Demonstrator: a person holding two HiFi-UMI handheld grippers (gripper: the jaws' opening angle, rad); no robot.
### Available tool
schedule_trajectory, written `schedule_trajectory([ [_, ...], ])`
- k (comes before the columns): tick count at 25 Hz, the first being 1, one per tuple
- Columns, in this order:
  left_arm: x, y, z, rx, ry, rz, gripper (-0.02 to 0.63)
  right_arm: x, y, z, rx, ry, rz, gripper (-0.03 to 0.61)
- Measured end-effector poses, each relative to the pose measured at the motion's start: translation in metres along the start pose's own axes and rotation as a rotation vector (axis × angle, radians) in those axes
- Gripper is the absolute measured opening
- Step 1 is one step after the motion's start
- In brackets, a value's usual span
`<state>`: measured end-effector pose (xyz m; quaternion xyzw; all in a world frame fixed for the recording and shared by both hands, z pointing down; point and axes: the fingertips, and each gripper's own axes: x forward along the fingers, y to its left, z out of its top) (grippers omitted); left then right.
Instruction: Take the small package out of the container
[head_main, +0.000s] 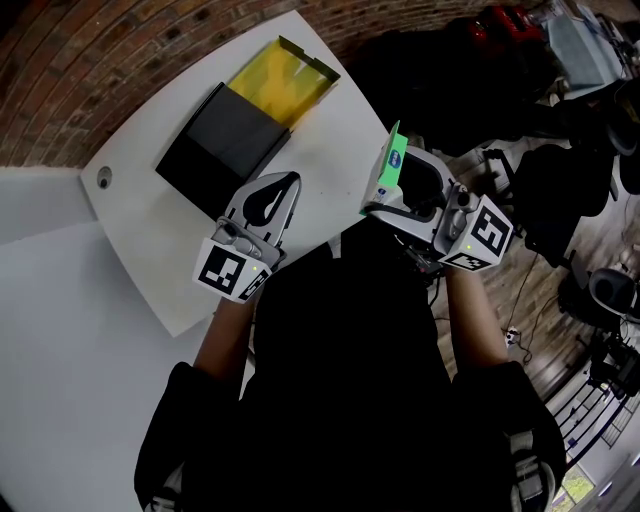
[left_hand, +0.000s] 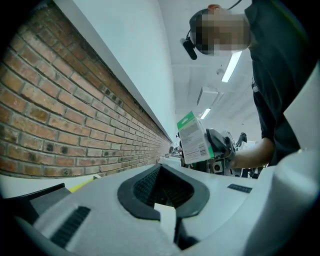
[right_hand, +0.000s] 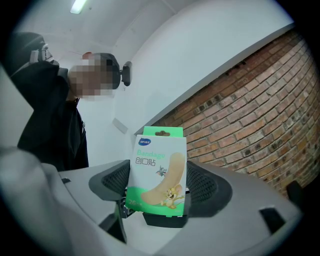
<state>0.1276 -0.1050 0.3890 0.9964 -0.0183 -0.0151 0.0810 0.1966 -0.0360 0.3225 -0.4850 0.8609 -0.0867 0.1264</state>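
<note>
The small package (head_main: 392, 165) is a green and white bandage box. It stands upright between the jaws of my right gripper (head_main: 397, 188), which is shut on it, held up in the air off the table's right edge. In the right gripper view the box (right_hand: 159, 170) fills the gap of that gripper (right_hand: 161, 212). The left gripper view shows its printed back (left_hand: 194, 139). The container (head_main: 225, 140) is a black box with a yellow part (head_main: 278, 80), lying on the table ahead. My left gripper (head_main: 286, 186) is shut and empty, hovering near the container's near corner.
The white table (head_main: 140, 240) has a small round hole (head_main: 103, 180) near its left corner. A brick surface (head_main: 90, 60) lies beyond it. Dark chairs and bags (head_main: 560, 170) crowd the floor at the right.
</note>
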Motion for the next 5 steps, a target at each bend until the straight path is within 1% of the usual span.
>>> schedule_trajectory([
  [5,-0.0005,0.0041,-0.0069,-0.009,0.008,0.007,0.015,0.0028,-0.0028,-0.0065,0.008,0.016,0.001,0.353],
])
